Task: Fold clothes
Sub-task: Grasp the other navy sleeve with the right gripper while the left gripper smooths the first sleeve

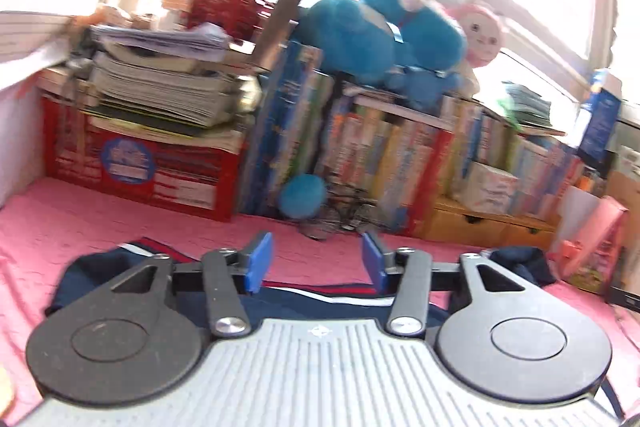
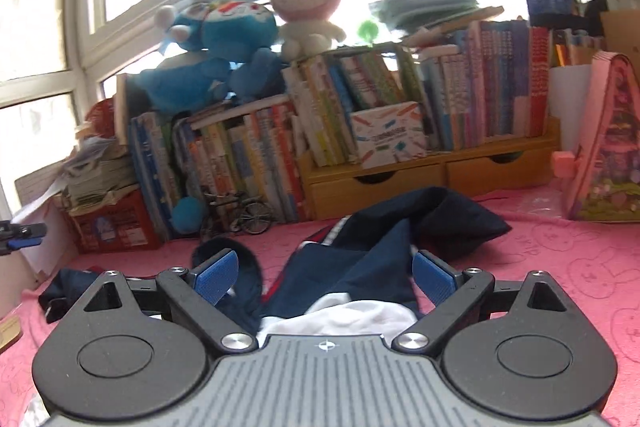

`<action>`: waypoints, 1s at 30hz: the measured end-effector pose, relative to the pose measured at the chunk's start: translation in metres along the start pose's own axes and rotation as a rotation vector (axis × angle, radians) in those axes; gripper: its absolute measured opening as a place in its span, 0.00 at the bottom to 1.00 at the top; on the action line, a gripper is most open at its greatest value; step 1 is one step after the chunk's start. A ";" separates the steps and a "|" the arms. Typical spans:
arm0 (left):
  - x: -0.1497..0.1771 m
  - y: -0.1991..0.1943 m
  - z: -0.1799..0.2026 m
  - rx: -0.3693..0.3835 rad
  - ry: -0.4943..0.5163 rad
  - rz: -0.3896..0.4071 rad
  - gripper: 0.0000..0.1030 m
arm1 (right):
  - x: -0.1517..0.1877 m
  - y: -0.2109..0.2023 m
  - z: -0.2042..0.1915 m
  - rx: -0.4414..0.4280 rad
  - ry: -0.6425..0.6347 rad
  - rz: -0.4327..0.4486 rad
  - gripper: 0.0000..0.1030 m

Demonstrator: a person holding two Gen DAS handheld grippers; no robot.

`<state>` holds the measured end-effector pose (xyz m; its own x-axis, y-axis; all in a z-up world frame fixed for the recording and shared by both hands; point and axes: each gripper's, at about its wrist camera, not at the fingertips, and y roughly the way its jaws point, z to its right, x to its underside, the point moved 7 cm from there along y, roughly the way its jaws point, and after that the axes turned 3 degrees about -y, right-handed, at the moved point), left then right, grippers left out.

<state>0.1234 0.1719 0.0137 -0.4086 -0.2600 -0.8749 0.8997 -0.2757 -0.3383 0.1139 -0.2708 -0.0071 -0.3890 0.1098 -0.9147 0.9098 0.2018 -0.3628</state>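
Observation:
A navy garment point(image 2: 360, 259) with red and white stripe trim and a white inner part lies crumpled on the pink cloth point(image 2: 560, 267). My right gripper point(image 2: 324, 273) hovers over it, open, blue pads point(image 2: 218, 273) spread wide with nothing between them. In the left wrist view the same navy garment point(image 1: 320, 297) lies flat under my left gripper point(image 1: 316, 259), which is open above the striped edge and holds nothing. At the far left of the right wrist view the other gripper's tip point(image 2: 20, 235) shows.
Rows of books point(image 2: 400, 115) on a yellow drawer shelf point(image 2: 440, 175) line the back. Plush toys point(image 2: 240, 39) sit on top. A red box point(image 1: 140, 171) with stacked papers stands left, a small bicycle model point(image 2: 248, 215) in front, a pink bag point(image 2: 604, 147) right.

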 end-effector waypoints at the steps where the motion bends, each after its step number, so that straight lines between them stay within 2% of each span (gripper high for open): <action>1: 0.009 0.010 0.009 0.043 0.001 -0.038 0.65 | -0.004 0.010 0.016 0.037 0.020 -0.021 0.91; 2: 0.019 0.022 0.014 0.051 0.006 -0.078 0.65 | -0.007 0.020 0.028 0.066 0.033 -0.039 0.90; 5: 0.049 0.061 0.016 -0.074 0.035 -0.191 0.60 | -0.010 0.063 0.043 0.106 0.011 -0.110 0.89; 10: 0.066 0.077 -0.009 -0.210 0.094 -0.225 0.61 | 0.000 0.135 0.040 0.098 -0.022 -0.261 0.89; 14: 0.079 0.089 -0.028 -0.320 0.141 -0.251 0.62 | 0.010 0.184 0.038 0.095 0.027 -0.353 0.88; 16: 0.086 0.094 -0.037 -0.374 0.164 -0.264 0.63 | 0.017 0.195 0.040 0.089 0.102 -0.390 0.63; 17: 0.089 0.097 -0.042 -0.401 0.176 -0.271 0.64 | 0.021 0.199 0.041 0.084 0.142 -0.405 0.35; 18: 0.089 0.099 -0.047 -0.423 0.177 -0.272 0.64 | 0.024 0.202 0.042 0.079 0.181 -0.420 0.21; 19: 0.087 0.101 -0.054 -0.435 0.161 -0.265 0.64 | 0.025 0.202 0.043 0.071 0.209 -0.418 0.17; 20: 0.084 0.102 -0.060 -0.448 0.145 -0.258 0.64 | 0.021 0.197 0.045 0.062 0.219 -0.383 0.09; 23: 0.077 0.106 -0.076 -0.482 0.106 -0.240 0.64 | -0.001 0.165 0.057 0.087 0.227 -0.221 0.07; 28: 0.078 0.107 -0.076 -0.490 0.126 -0.236 0.65 | -0.043 0.070 0.090 0.388 0.086 0.100 0.07; 30: 0.077 0.107 -0.078 -0.483 0.111 -0.235 0.65 | -0.044 0.031 0.101 0.478 0.050 0.169 0.07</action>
<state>0.2003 0.1945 -0.1172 -0.6117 -0.1358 -0.7793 0.7652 0.1482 -0.6265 0.1742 -0.3681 0.0038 -0.2266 0.1508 -0.9622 0.9207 -0.2892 -0.2622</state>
